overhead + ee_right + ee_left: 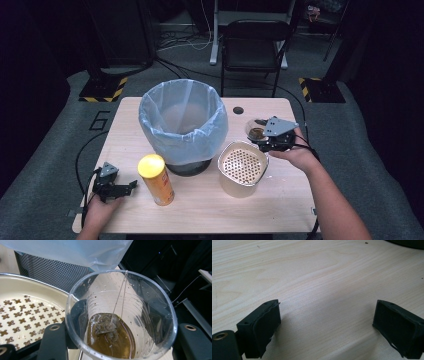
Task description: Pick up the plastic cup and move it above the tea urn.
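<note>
We judge the job barely begun: our right gripper (267,141) pinches the clear cup (121,315) of tea, tea bag (105,323) inside, beside the lined bin (183,122), nothing emptied yet, while our left gripper (325,327) rests spread and empty.

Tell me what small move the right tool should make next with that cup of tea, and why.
Probably lift the clear cup a little, keeping it upright. The right tool is shut on it, and brown tea and a tea bag sit inside, so tipping early would spill beside the perforated bowl.
</note>
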The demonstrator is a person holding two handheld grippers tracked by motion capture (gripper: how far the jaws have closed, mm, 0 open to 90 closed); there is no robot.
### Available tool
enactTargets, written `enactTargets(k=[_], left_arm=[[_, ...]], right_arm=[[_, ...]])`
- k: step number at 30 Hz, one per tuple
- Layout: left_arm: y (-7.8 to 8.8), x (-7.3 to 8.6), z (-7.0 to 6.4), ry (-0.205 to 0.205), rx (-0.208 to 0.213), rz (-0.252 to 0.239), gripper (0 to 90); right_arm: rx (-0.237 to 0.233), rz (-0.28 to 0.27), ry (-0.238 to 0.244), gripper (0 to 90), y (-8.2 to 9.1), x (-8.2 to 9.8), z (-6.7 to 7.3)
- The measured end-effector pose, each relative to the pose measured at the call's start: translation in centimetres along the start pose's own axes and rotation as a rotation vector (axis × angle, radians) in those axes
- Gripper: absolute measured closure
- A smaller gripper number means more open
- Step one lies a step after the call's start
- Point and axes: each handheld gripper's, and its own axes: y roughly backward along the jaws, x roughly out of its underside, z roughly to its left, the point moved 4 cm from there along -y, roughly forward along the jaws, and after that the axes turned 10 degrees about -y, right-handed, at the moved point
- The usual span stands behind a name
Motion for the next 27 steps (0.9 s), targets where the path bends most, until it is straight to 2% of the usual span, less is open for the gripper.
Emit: enactTargets(k=[2,3,4,5,6,7,9,10,11,12,15,16,17,19,20,21,22,23,24,25,26,27], left_arm=[[0.0,0.0,0.0,0.0,0.0,0.0,7.2],[0.0,0.0,0.0,0.0,-0.001,-0.001,7.2],[0.0,0.0,0.0,0.001,0.0,0.0,7.2],[0.0,0.0,0.0,0.0,0.0,0.0,7.2],[0.0,0.0,0.0,0.0,0.0,0.0,7.2],[0.0,0.0,0.0,0.0,0.0,0.0,7.2],[0.0,0.0,0.0,0.0,0.0,0.0,7.2],[0.0,0.0,0.0,0.0,0.0,0.0,7.2],[0.0,0.0,0.0,0.0,0.0,0.0,7.2],[0.0,0.0,0.0,0.0,0.0,0.0,7.2],[0.0,0.0,0.0,0.001,0.0,0.0,7.2],[0.0,0.0,0.0,0.0,0.0,0.0,7.2],[0.0,0.0,0.0,0.0,0.0,0.0,7.2],[0.0,0.0,0.0,0.0,0.0,0.0,7.2],[0.0,0.0,0.0,0.0,0.0,0.0,7.2],[0.0,0.0,0.0,0.0,0.0,0.0,7.2],[0.0,0.0,0.0,0.0,0.0,0.0,7.2],[0.0,0.0,0.0,0.0,0.0,0.0,7.2],[0.0,0.0,0.0,0.0,0.0,0.0,7.2],[0.0,0.0,0.0,0.0,0.0,0.0,7.2],[0.0,0.0,0.0,0.0,0.0,0.0,7.2],[0.0,0.0,0.0,0.001,0.0,0.0,7.2]], right_arm=[[0.014,-0.001,0.024,38.5,0.0,-0.1,0.1],[0.035,-0.002,0.063,38.7,0.2,-0.3,0.4],[0.035,-0.002,0.063,38.7,0.2,-0.3,0.4],[0.061,0.003,0.112,38.7,0.4,-0.5,0.9],[0.061,0.003,0.112,38.7,0.4,-0.5,0.9],[0.092,0.01,0.172,38.8,0.5,-0.6,1.5],[0.124,0.039,0.264,39.0,0.6,-0.5,2.2],[0.155,0.051,0.305,39.1,0.6,-0.4,2.7],[0.155,0.051,0.305,39.1,0.6,-0.4,2.7],[0.172,0.065,0.355,39.5,0.5,-0.3,3.2],[0.221,0.082,0.441,39.9,0.3,-0.1,3.8],[0.221,0.082,0.441,39.9,0.3,-0.1,3.8],[0.261,0.108,0.528,40.2,0.1,0.2,4.3],[0.297,0.136,0.615,40.7,-0.2,0.3,4.8],[0.297,0.136,0.615,40.7,-0.2,0.3,4.8],[0.333,0.173,0.725,41.1,-0.5,0.6,5.5],[0.333,0.173,0.725,41.1,-0.5,0.6,5.5],[0.367,0.201,0.835,41.5,-0.9,0.9,6.2],[0.372,0.209,0.858,41.5,-1.0,1.0,6.5],[0.372,0.209,0.858,41.5,-1.0,1.0,6.5],[0.386,0.231,0.948,41.5,-1.3,1.2,7.0],[0.386,0.242,0.984,41.5,-1.4,1.1,7.1]])
